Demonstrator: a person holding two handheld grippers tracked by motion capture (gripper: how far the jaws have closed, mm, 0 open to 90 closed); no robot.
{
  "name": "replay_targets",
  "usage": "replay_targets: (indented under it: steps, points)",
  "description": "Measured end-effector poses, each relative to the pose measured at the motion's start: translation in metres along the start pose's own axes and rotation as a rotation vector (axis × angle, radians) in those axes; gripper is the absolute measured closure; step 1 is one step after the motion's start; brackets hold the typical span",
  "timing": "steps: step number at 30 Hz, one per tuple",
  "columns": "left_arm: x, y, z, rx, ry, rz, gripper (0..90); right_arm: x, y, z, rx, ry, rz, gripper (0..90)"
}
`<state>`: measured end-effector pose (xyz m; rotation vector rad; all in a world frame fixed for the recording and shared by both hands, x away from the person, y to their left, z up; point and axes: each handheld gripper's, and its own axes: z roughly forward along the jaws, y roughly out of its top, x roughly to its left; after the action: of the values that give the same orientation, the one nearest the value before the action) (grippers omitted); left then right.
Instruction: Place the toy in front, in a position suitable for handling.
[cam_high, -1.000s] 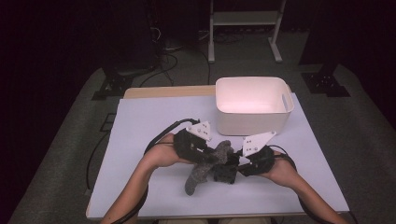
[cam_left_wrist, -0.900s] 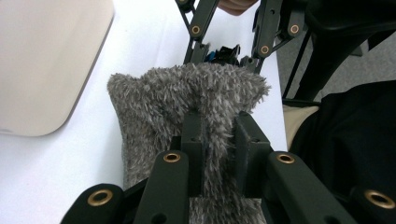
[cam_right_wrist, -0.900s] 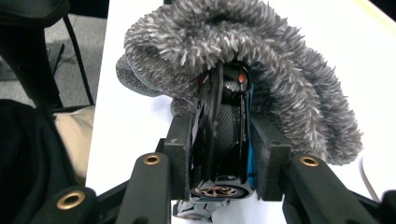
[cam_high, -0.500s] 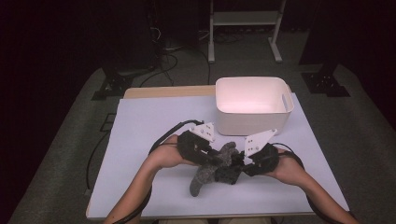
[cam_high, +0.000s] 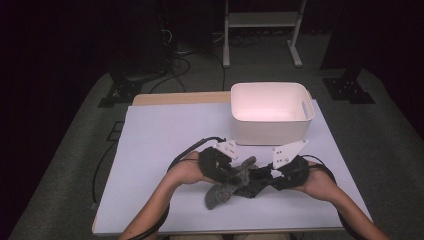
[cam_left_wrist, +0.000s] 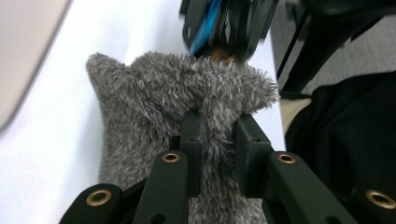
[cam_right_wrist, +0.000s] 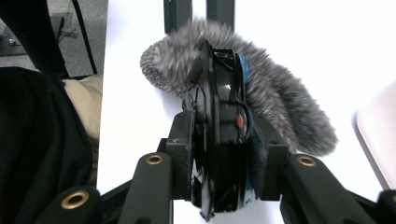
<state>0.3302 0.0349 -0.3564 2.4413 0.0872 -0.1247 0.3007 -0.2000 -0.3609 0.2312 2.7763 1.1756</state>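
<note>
Your left gripper (cam_left_wrist: 217, 140) squeezes the fluffy grey sock (cam_left_wrist: 159, 102) tight, and your right gripper (cam_right_wrist: 222, 149) pinches a flat black-and-blue thing (cam_right_wrist: 222, 107) poking into it.

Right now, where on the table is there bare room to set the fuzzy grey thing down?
The wide white stretch left of the left gripper is bare, as is the strip between the bin and the table's left edge. It is crowded mid-front, where both grippers grip the fuzzy grey cover and the black item.
</note>
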Motion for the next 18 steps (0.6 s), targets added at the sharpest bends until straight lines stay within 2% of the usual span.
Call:
replay_targets:
  steps: [6,10,18]
  points:
    - [0.005,0.000,0.013,-0.006,-0.020,-0.016,76.0,-0.001,-0.013,-0.006,-0.001,-0.018,0.017,64.1]
    - [0.007,-0.002,0.022,0.020,-0.027,-0.024,75.9,-0.001,-0.025,-0.012,-0.004,-0.025,0.030,64.0]
    - [0.008,0.003,0.027,0.054,-0.021,-0.014,75.6,0.000,-0.039,-0.018,-0.005,-0.018,0.045,64.0]
